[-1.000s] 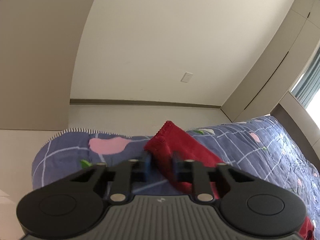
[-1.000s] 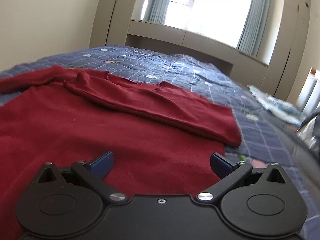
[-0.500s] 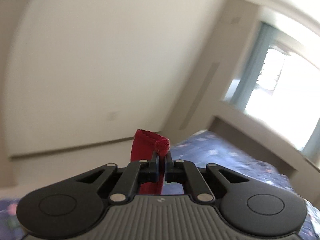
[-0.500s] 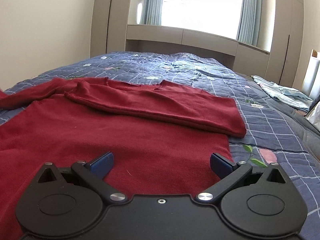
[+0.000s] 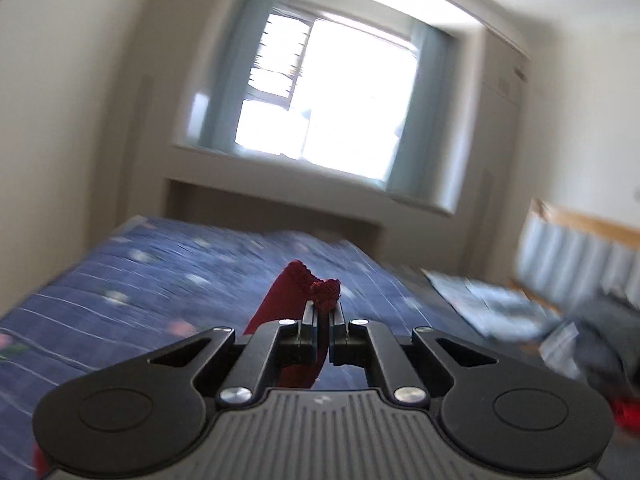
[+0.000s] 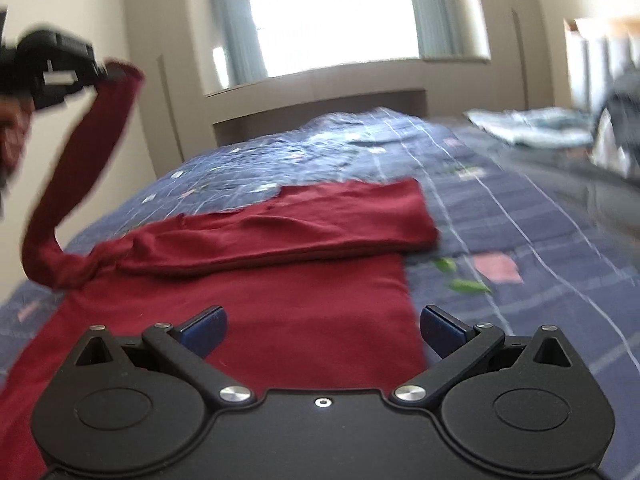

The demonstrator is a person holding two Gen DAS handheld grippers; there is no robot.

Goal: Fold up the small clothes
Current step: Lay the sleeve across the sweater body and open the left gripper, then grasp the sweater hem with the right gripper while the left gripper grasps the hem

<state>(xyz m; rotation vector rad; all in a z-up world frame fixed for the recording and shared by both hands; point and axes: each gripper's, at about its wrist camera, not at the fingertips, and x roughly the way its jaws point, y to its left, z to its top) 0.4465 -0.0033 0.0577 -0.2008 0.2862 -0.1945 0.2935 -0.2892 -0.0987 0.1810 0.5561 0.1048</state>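
We see red sweater (image 6: 280, 300) flat near bed's (image 6: 520, 220) foot edge, one sleeve folded across. Left gripper (image 5: 323, 322) clamps other sleeve's cuff, lifted; right gripper (image 6: 324, 330) wide, empty. Second sleeve, body folds remain.

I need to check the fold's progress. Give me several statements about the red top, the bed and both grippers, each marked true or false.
1. The left gripper is shut on the red sleeve. True.
2. The right gripper grips the red top. False: its fingers stand open above it.
3. The other sleeve lies folded across the top. True.
4. The blue quilt is plain. False: it is checked with small motifs.
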